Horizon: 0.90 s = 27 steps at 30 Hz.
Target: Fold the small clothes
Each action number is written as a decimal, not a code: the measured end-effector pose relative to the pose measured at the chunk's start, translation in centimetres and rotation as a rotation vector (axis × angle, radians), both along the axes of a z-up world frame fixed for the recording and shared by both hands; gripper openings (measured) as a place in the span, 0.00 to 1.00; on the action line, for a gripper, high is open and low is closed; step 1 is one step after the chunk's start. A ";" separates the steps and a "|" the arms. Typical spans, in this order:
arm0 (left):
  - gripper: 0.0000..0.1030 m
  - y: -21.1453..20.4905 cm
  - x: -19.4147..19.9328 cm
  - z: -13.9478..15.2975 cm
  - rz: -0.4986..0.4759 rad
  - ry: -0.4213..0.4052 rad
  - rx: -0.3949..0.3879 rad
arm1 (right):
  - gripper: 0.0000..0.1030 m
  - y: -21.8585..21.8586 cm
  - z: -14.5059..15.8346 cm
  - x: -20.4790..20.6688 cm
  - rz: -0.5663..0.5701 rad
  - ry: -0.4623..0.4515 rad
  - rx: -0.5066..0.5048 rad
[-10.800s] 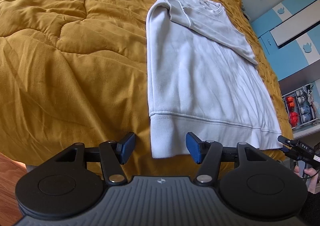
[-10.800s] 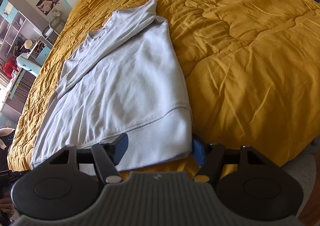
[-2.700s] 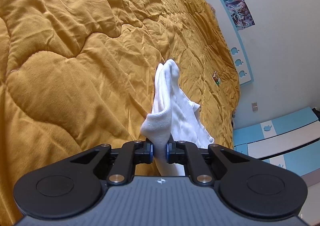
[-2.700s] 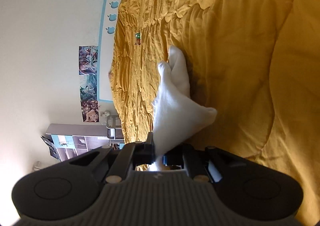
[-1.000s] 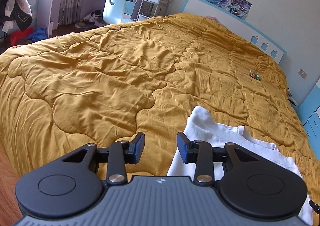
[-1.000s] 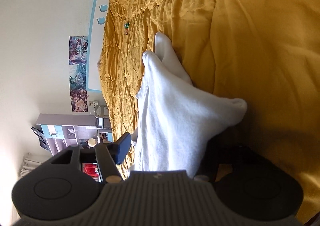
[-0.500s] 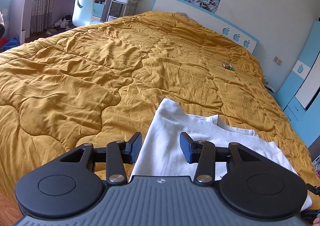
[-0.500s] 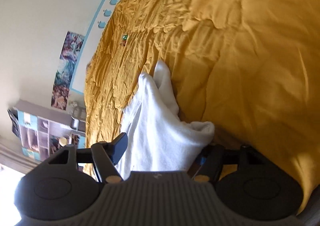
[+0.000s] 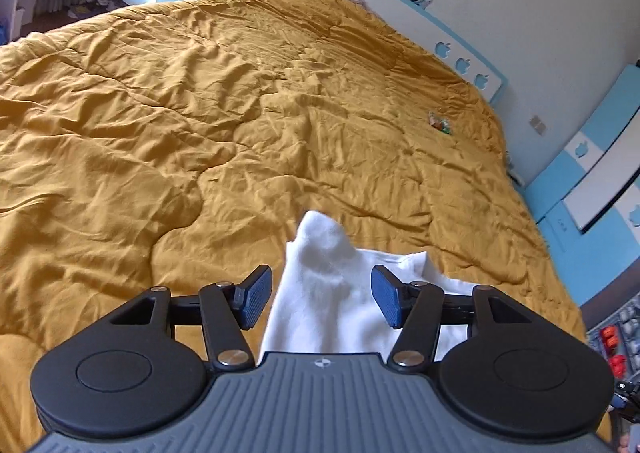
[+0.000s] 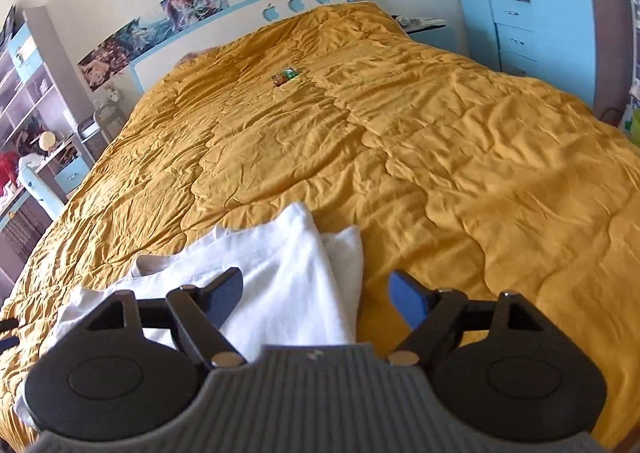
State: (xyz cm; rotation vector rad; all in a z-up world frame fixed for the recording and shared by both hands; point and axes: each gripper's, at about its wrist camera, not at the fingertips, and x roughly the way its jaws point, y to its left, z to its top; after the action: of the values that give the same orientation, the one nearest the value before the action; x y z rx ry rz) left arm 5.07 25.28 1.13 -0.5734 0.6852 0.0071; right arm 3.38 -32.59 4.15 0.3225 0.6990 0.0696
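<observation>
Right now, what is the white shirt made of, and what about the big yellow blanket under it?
The white shirt looks like soft, matte knit cotton, maybe sweatshirt fleece: it lies in thick, rounded folds with no shine. The yellow blanket seems to be a padded quilt with a smooth woven cover, possibly cotton or polyester: stitched wavy lines puff it up, fine wrinkles cross it, and it shows a slight sheen in the light.

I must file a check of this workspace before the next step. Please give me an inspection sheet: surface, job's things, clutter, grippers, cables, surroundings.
Surface: mustard quilt on the bed, wrinkled.
Job's things: white garment, folded over, lying at the near edge.
Clutter: small wrapper far up the quilt.
Grippers: left gripper and right gripper both opening, pads clear of the cloth.
Cables: nothing seen.
Surroundings: headboard, posters, blue wardrobe, shelves.
</observation>
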 end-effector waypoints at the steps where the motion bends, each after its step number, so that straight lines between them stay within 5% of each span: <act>1: 0.64 0.4 1.1 -0.1 -0.035 0.011 -0.033 | 0.74 0.3 0.2 1.8 0.035 0.000 -0.014; 6: 0.64 1.7 7.1 -2.4 -0.078 0.134 -0.117 | 0.75 1.6 -1.1 10.5 0.068 0.096 -0.023; 13: 0.64 1.6 12.0 -5.5 -0.086 0.225 -0.049 | 0.74 2.4 -7.3 19.0 0.038 0.259 0.083; 17: 0.61 1.2 12.9 -5.8 -0.089 0.193 0.037 | 0.57 3.1 -9.3 20.7 0.035 0.286 0.118; 20: 0.34 1.4 14.1 -6.8 -0.190 0.220 -0.086 | 0.28 4.1 -9.2 20.9 0.077 0.250 0.064; 21: 0.09 1.1 14.3 -6.9 -0.178 0.232 -0.066 | 0.09 4.4 -9.0 20.8 0.087 0.227 0.026; 23: 0.04 0.7 14.3 -6.8 -0.169 0.228 -0.020 | 0.06 4.2 -8.5 20.4 0.110 0.169 0.024; 27: 0.04 0.5 13.9 -5.3 -0.154 0.138 -0.061 | 0.05 3.6 -7.0 19.2 0.063 0.058 0.028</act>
State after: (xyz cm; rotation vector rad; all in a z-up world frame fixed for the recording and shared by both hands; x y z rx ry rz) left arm 18.92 25.82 -4.13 -0.5808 0.8652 -0.1187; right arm 22.58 -29.04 -2.86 0.3304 0.7660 0.1305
